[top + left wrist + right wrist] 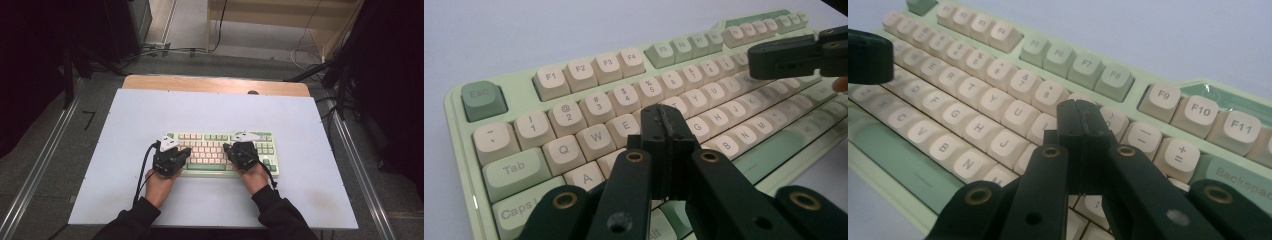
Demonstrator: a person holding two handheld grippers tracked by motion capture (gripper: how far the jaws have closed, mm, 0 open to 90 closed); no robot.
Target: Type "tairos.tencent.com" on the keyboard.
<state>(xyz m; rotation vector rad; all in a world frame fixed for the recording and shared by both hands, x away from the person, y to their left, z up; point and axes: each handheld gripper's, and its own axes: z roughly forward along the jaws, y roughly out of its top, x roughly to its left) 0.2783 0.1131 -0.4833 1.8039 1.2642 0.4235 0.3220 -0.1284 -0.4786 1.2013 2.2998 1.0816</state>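
keyboard at centre of frame on white bench. left gripper jaws pressed together, empty, above letter keys near e/r. right gripper likewise, near i/o. likely typing; progress cannot tell.
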